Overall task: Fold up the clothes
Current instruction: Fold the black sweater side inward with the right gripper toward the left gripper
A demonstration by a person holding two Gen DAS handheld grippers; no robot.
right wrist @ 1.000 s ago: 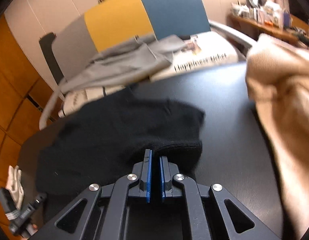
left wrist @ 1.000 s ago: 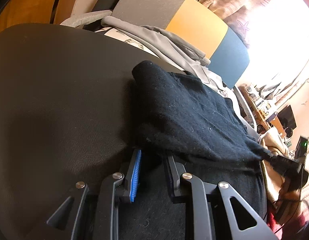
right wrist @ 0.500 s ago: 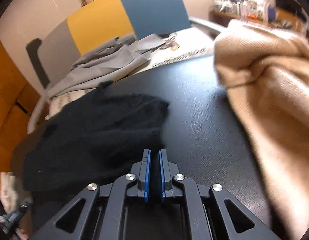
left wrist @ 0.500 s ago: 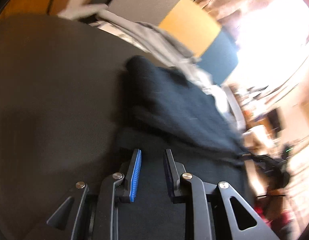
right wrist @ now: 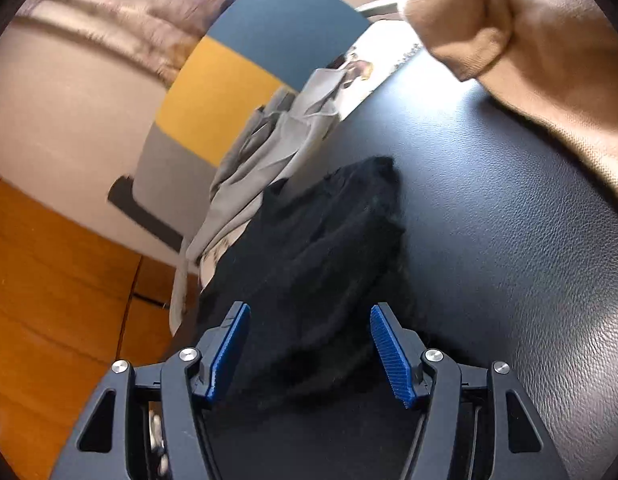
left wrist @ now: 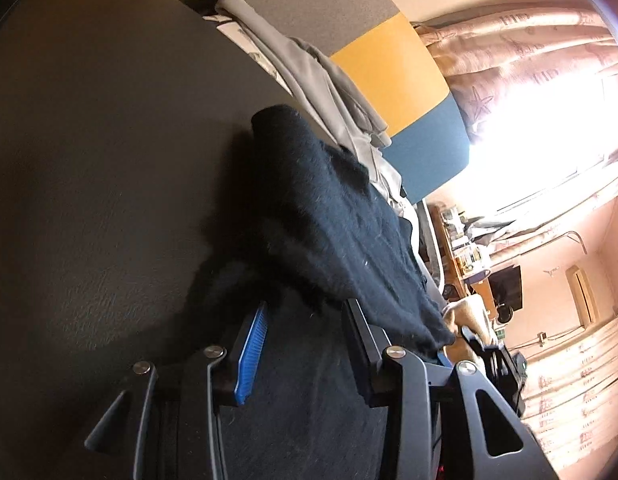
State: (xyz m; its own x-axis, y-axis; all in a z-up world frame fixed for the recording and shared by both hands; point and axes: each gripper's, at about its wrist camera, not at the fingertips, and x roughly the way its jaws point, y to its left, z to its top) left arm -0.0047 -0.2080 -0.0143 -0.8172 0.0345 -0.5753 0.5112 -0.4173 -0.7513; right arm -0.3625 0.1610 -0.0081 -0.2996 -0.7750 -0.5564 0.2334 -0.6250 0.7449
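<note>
A black fuzzy knit garment lies folded on the black leather table. It also shows in the right wrist view. My left gripper is open, its fingers just at the garment's near edge, holding nothing. My right gripper is open wide over the garment's near end, with the cloth lying between and below the blue pads. A tan garment lies on the table at the upper right of the right wrist view.
A chair with grey, yellow and blue back panels stands behind the table, with grey clothes and a printed white item on its seat. Orange wood floor lies left of the table. A cluttered shelf stands far right.
My right gripper has opened and let go of the black garment's edge, which now lies folded on the table. My left gripper has opened wider. Both views have tilted.
</note>
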